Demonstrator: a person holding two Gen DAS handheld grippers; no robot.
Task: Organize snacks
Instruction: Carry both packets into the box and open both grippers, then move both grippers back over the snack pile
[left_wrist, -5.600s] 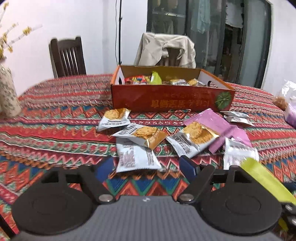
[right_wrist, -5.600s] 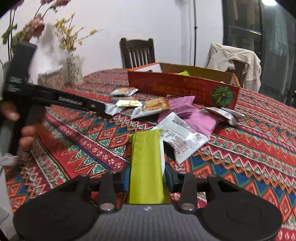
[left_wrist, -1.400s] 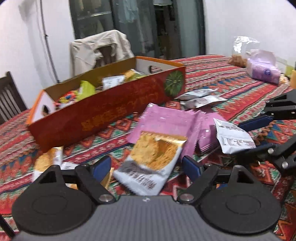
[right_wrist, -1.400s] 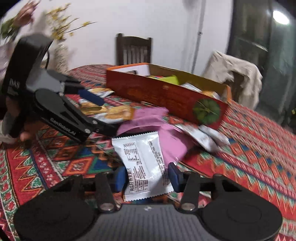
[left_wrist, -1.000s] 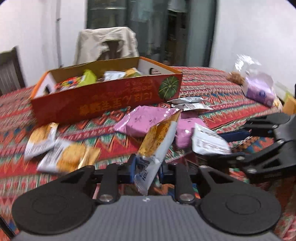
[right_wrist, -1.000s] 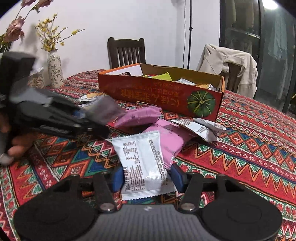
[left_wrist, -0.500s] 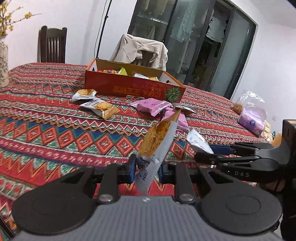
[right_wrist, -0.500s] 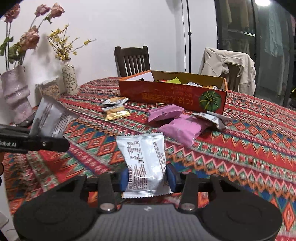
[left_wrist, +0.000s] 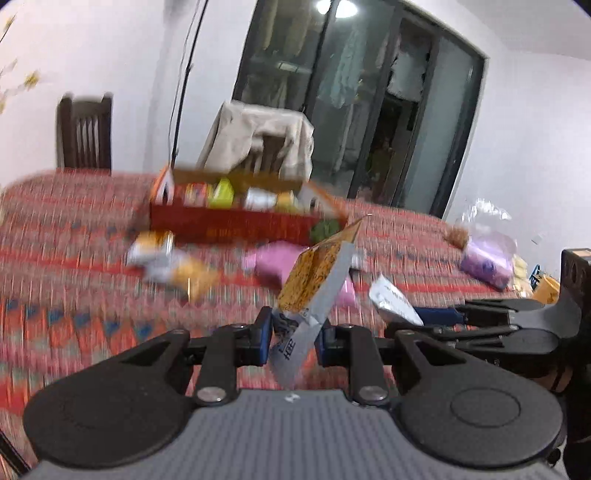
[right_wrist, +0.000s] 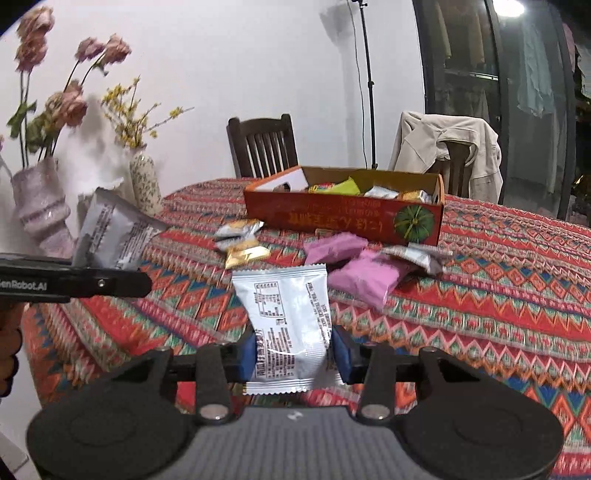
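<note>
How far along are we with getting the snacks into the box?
Several packets already lie in the box. In hand: the left gripper is shut on an orange-and-silver packet, the right gripper on a silver packet, both lifted off the table. Left: two pink packs and a few small packets on the cloth in front of the box.

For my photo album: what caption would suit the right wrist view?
Right gripper holds a silver snack packet above the patterned tablecloth, facing the orange snack box.

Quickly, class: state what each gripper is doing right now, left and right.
Left gripper: shut on the orange-fronted snack packet.
Right gripper: jaws just closing, shut on the silver snack packet.
</note>
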